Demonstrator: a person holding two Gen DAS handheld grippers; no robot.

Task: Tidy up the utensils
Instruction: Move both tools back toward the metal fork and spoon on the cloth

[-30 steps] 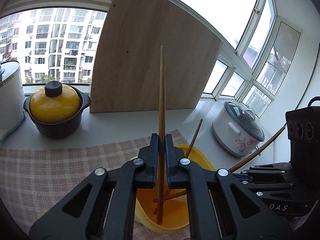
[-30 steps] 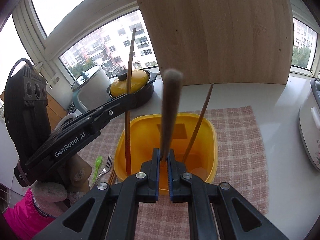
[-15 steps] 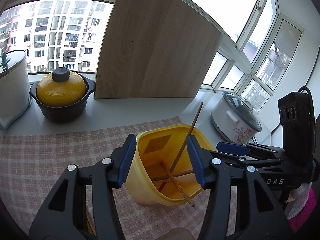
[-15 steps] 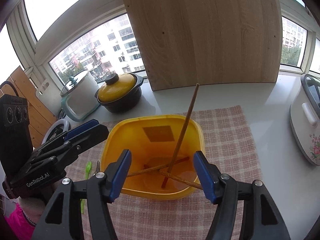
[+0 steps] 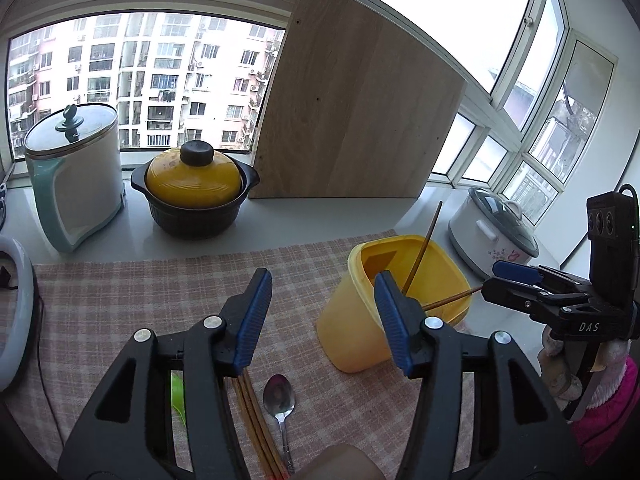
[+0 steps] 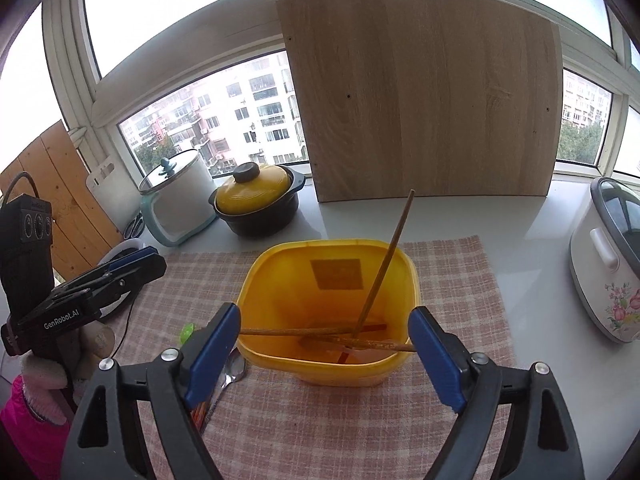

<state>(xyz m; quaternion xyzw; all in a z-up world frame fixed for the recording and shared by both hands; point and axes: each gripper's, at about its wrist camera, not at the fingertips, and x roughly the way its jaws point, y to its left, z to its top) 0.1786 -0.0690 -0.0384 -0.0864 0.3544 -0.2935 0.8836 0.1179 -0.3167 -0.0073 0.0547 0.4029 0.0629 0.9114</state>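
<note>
A yellow plastic container (image 6: pixel 280 280) stands on the checked mat and holds three wooden chopsticks (image 6: pixel 384 272): one leans upright, two lie across the bottom. My right gripper (image 6: pixel 324 356) hovers at its near rim, jaws opening, with nothing gripped. My left gripper (image 5: pixel 324 320) is open and empty, left of the container (image 5: pixel 352 340), above a metal spoon (image 5: pixel 280 396), more chopsticks (image 5: pixel 252 420) and a green utensil (image 5: pixel 178 396) lying on the mat. In the right wrist view the spoon (image 6: pixel 234 372) shows beside the left finger.
A black pot with a yellow lid (image 5: pixel 194 184) and a white jug-shaped appliance (image 5: pixel 76 172) stand at the back left. A wooden board (image 5: pixel 352 112) leans on the window. A white rice cooker (image 6: pixel 604 264) sits at the right.
Both grippers opened and let go of their chopsticks, which now rest in the container. The left gripper moved left, away from the container. The right jaws spread wider.
</note>
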